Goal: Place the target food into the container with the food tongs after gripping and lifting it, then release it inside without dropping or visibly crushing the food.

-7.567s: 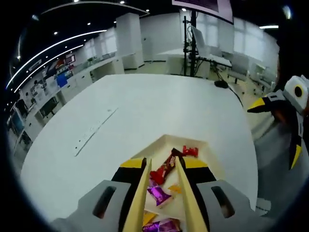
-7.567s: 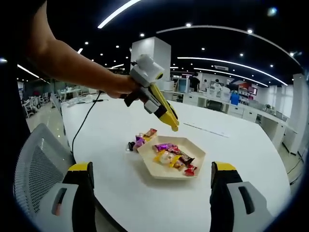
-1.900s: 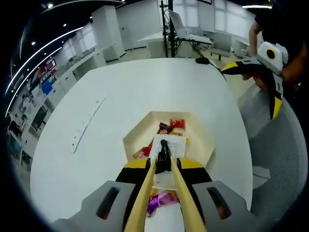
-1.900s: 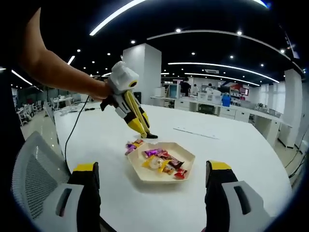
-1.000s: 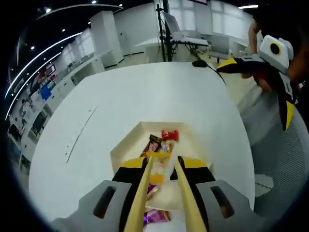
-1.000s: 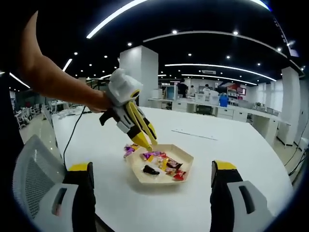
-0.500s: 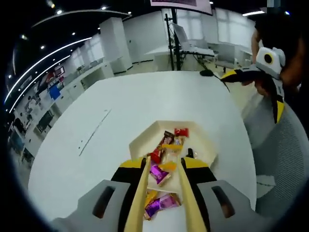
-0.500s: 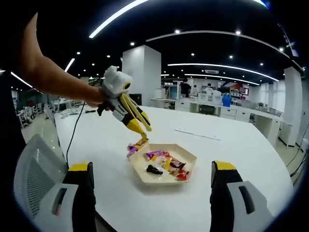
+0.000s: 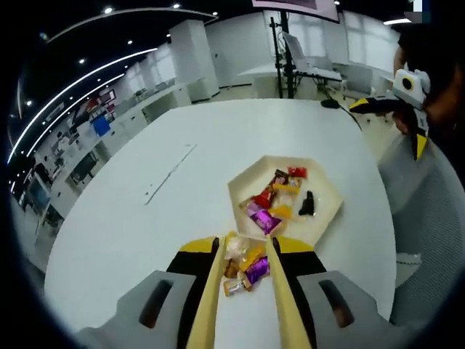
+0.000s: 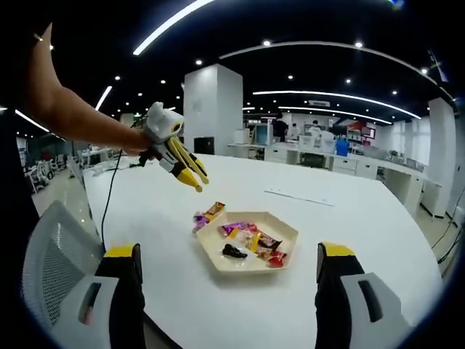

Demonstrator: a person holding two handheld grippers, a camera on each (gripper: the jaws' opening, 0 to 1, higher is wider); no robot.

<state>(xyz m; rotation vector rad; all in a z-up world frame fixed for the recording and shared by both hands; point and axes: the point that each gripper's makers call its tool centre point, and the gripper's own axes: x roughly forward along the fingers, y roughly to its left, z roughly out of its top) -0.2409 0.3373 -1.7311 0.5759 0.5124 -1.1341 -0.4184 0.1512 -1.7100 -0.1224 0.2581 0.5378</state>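
Small black wrapped sweet [image 9: 307, 203] lies in the cream hexagonal tray [image 9: 328, 218], ahead and right of my left gripper [image 9: 242, 243].
Tongs slightly apart, empty; right gripper [image 10: 227, 254] wide apart. A careless descent could scatter loose wrapped sweets [image 9: 243, 263] off the white desk [image 9: 131, 225].

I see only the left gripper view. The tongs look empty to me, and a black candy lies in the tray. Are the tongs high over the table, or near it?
Observer: High. In the right gripper view the left gripper hangs well above the table, off to the side of the tray, not over it.
Operator: And the right gripper, does it hold something?
Observer: No. The right gripper has its jaws wide apart, with nothing held between them.
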